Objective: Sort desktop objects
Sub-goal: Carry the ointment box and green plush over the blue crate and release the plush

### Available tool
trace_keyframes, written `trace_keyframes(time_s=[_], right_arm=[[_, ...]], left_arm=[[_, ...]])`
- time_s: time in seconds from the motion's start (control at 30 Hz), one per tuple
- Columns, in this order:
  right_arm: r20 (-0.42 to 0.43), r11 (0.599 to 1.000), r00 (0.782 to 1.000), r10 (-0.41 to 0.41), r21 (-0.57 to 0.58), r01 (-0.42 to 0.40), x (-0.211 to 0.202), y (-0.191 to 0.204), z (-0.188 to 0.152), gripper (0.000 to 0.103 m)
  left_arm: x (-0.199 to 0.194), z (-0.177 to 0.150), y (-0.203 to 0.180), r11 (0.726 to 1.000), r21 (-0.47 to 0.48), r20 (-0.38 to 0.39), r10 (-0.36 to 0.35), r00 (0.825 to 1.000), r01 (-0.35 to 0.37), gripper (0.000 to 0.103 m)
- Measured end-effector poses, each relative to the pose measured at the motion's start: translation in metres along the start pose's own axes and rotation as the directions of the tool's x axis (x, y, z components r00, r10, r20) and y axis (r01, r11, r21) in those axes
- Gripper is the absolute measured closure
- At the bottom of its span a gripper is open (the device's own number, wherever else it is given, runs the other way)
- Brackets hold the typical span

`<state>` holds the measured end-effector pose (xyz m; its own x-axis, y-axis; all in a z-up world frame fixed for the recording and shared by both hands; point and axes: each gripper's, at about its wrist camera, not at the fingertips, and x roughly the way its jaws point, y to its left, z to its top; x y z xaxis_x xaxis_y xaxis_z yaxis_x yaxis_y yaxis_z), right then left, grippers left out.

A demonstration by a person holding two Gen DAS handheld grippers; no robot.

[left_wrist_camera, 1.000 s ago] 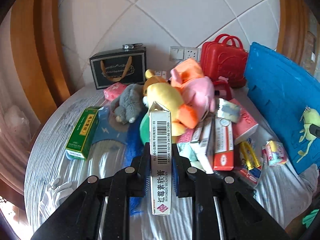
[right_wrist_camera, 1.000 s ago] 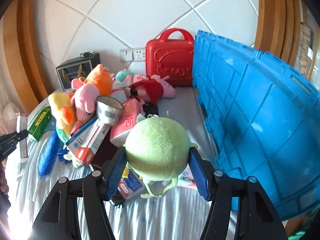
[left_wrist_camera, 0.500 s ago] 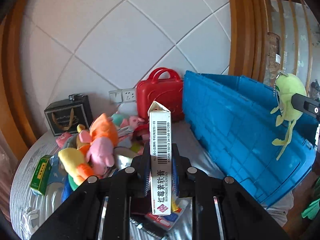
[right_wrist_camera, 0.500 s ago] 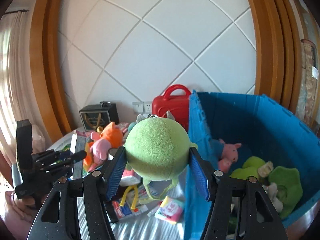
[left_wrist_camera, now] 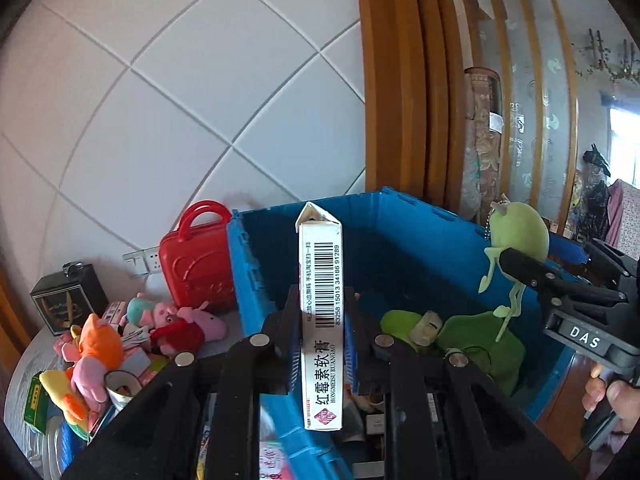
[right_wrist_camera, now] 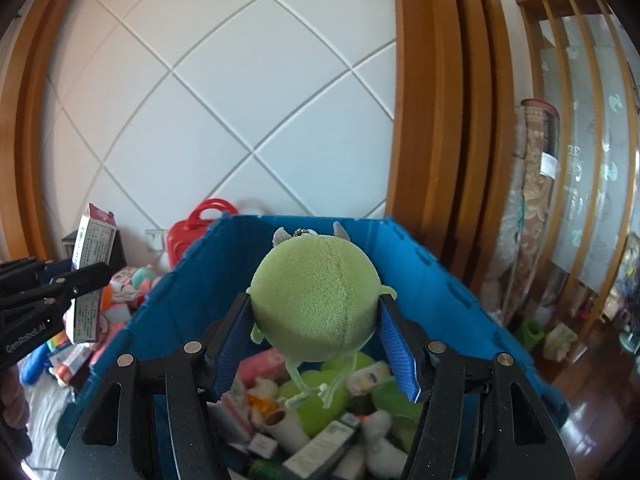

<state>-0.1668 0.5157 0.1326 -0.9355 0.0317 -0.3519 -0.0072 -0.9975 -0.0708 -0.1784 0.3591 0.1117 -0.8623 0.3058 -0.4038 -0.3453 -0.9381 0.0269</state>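
Observation:
My left gripper (left_wrist_camera: 322, 344) is shut on a white ointment box (left_wrist_camera: 322, 320) with a barcode, held upright above the near edge of the blue crate (left_wrist_camera: 400, 216). My right gripper (right_wrist_camera: 316, 344) is shut on a round green plush toy (right_wrist_camera: 316, 304) and holds it over the open crate (right_wrist_camera: 440, 280). The crate holds green plush toys, boxes and other small items. The right gripper with the green plush (left_wrist_camera: 518, 232) shows at the right of the left wrist view. The left gripper with the box (right_wrist_camera: 90, 276) shows at the left of the right wrist view.
A red toy suitcase (left_wrist_camera: 196, 260) and a black gift box (left_wrist_camera: 70, 300) stand against the tiled wall. A pile of plush toys (left_wrist_camera: 96, 352), tape and small boxes lies on the table left of the crate. Wooden floor lies to the right.
Both grippers have risen and swung right, from beside the table pile to above the open crate. Each still holds its object.

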Motion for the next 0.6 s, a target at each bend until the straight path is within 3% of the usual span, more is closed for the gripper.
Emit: trace_keyframes(time_s=[0.2, 0.37, 0.6], right_arm=[[-0.011, 0.990, 0.990, -0.138, -0.027, 0.138, 0.009, -0.048, -0.016, 0.041], [-0.026, 0.971, 0.973, -0.228, -0.081, 0.225, 0.026, -0.064, -0.032, 0.041], [-0.029, 0.954, 0.963, -0.267, -0.149, 0.260, 0.046, -0.066, -0.039, 0.040]], left_arm=[[0.019, 0.005, -0.053, 0.999, 0.036, -0.065, -0.029, 0.997, 0.032, 0.085], [0.032, 0.002, -0.076, 0.998, 0.057, -0.106, -0.035, 0.994, 0.041, 0.085], [0.045, -0.001, -0.083, 0.998, 0.060, -0.136, -0.023, 0.990, 0.032, 0.085]])
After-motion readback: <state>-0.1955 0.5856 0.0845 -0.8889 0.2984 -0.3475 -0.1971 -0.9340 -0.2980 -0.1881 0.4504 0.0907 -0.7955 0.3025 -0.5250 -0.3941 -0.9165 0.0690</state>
